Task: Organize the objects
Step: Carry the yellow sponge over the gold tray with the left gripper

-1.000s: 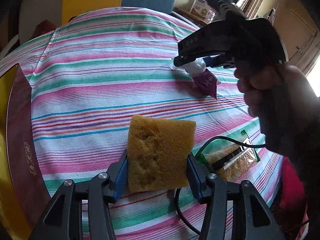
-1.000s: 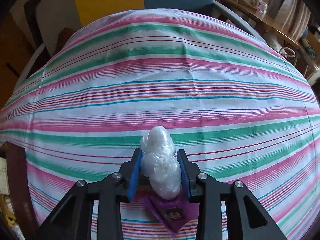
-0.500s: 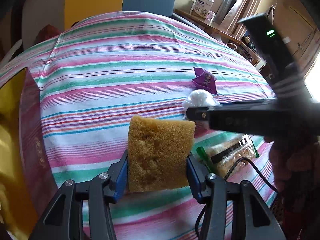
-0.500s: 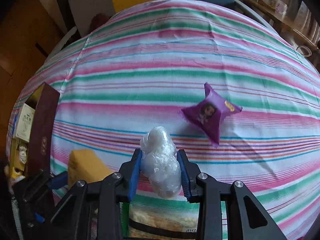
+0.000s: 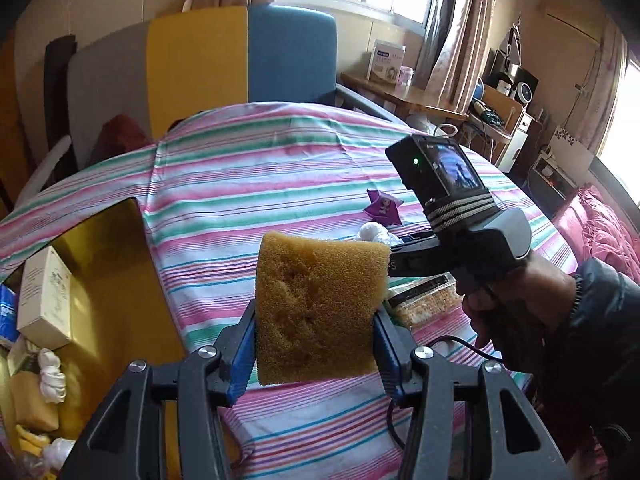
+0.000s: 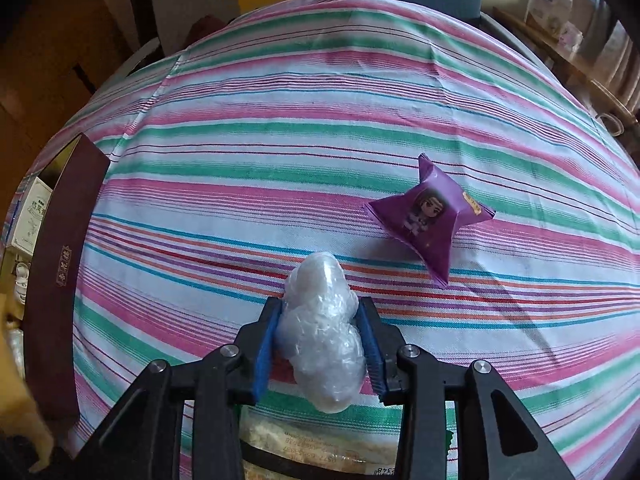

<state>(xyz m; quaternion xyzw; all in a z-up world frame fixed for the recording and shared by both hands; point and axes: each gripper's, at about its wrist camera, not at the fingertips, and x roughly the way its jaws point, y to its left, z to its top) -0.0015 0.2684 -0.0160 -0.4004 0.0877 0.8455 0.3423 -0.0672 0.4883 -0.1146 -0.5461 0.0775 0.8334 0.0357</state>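
sponge (image 5: 318,312) hides right gripper (image 6: 320,338) tips, jaws opening.

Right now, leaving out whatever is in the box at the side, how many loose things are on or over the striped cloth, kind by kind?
Yellow foam sponge, held in the left tool: 1
Crumpled clear plastic wad, between the opening pads of the right tool: 1
Purple star-shaped packet: 1
Clear snack pack with a black band: 1
Total: 4

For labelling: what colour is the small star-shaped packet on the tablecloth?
Purple packet with a cartoon figure printed on it; clearest in the right wrist view.
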